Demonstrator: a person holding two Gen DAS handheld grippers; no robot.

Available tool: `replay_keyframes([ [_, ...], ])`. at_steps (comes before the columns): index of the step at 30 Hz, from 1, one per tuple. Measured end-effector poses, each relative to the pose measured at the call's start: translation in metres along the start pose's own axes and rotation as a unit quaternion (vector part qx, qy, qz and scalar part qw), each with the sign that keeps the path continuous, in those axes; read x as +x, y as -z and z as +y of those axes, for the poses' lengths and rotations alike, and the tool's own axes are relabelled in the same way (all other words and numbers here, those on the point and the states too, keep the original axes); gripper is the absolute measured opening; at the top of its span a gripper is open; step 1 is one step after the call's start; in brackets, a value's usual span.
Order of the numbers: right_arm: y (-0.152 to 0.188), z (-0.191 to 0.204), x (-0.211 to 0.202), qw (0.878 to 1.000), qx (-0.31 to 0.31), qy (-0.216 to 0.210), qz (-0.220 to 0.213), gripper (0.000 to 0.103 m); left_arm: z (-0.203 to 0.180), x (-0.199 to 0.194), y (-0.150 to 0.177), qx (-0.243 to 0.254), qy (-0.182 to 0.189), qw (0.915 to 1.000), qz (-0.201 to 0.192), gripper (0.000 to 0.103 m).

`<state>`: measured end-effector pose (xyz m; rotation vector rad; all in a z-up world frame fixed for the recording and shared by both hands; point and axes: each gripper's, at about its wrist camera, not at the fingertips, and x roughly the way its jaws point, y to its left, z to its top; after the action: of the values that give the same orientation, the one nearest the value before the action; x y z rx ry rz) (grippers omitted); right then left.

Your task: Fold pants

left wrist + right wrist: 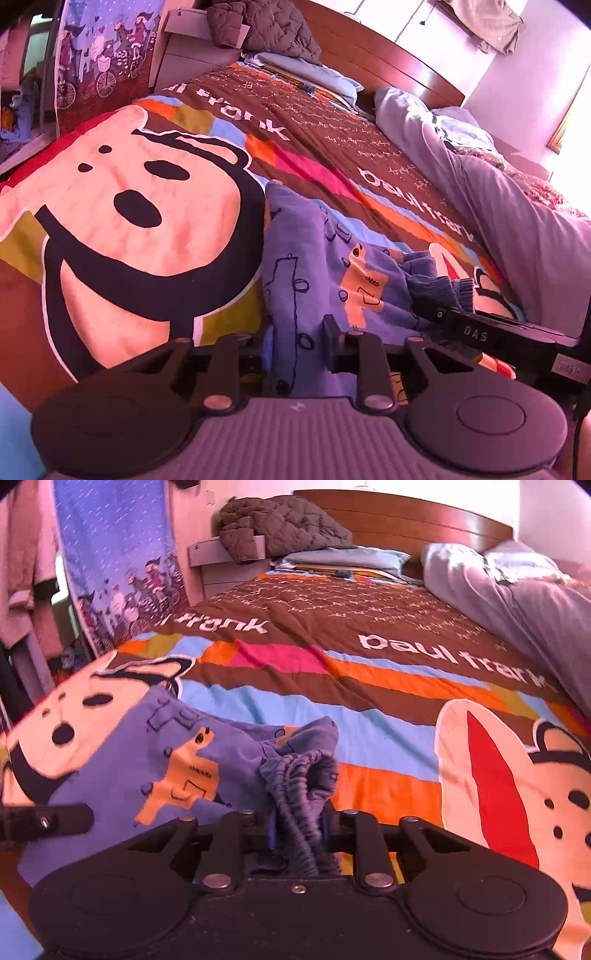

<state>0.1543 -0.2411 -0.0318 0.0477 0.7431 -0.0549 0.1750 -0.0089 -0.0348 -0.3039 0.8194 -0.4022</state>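
Two views: both of my wrist cameras look low across the bed toward its headboard.
Bed (369,602): it fills most of each view, under a brown, orange and blue striped quilt printed with big cartoon monkey faces and white lettering.
Headboard (424,520): dark wood, curved, at the far end.
Grey bedding (535,609): bunched along the bed's right side.
Quilted jacket (280,524): heaped on the bedside unit by the far left corner.
Pillow (347,559): pale blue, flat against the headboard.
Pants (122,757): blue, with orange patches and drawn outlines, lying on the quilt at the near edge, partly over a monkey face; the gathered waistband rises in a bunch at their right end.
My right tongs (299,834): closed on the ribbed waistband, which is pinched between the pads and spills up above them.
My left tongs (299,347): the jaws sit on either side of the pants fabric with a visible gap; the cloth runs between them, and I cannot tell whether they grip it.
Neighbouring tool: each view catches the other tongs at its edge, just beside the pants.
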Motion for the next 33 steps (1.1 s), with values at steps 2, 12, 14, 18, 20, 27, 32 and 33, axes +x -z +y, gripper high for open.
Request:
replay_keyframes([
  [2, -0.004, -0.001, -0.005, 1.0, 0.016, -0.002, -0.001, 0.018, 0.001, -0.004, -0.001, -0.004, 0.005, 1.0, -0.002, 0.026],
  [12, -0.015, 0.019, -0.033, 1.0, -0.011, 0.004, -0.021, 0.017, 0.009, -0.037, -0.001, -0.002, 0.019, 0.9996, -0.023, 0.026],
  [14, -0.017, 0.025, -0.038, 1.0, -0.011, -0.003, -0.024, 0.017, 0.017, -0.045, -0.002, -0.009, 0.019, 0.9993, -0.03, 0.026],
  [18, -0.019, 0.039, -0.046, 0.999, -0.022, -0.021, -0.036, 0.017, 0.037, -0.063, -0.002, -0.036, 0.013, 0.9983, -0.045, 0.026],
  [20, -0.019, 0.05, -0.048, 0.998, -0.03, -0.03, -0.04, 0.017, 0.045, -0.071, -0.003, -0.041, 0.006, 0.9977, -0.054, 0.026],
  [27, -0.032, 0.096, -0.052, 0.994, -0.064, -0.06, -0.064, 0.017, 0.076, -0.104, -0.013, -0.054, -0.02, 0.992, -0.113, 0.026],
  [32, -0.046, 0.134, -0.05, 0.987, -0.098, -0.088, -0.087, 0.016, 0.105, -0.127, -0.022, -0.057, -0.041, 0.9859, -0.152, 0.026],
  [33, -0.047, 0.14, -0.049, 0.986, -0.102, -0.094, -0.088, 0.016, 0.11, -0.129, -0.023, -0.061, -0.049, 0.9851, -0.153, 0.026],
])
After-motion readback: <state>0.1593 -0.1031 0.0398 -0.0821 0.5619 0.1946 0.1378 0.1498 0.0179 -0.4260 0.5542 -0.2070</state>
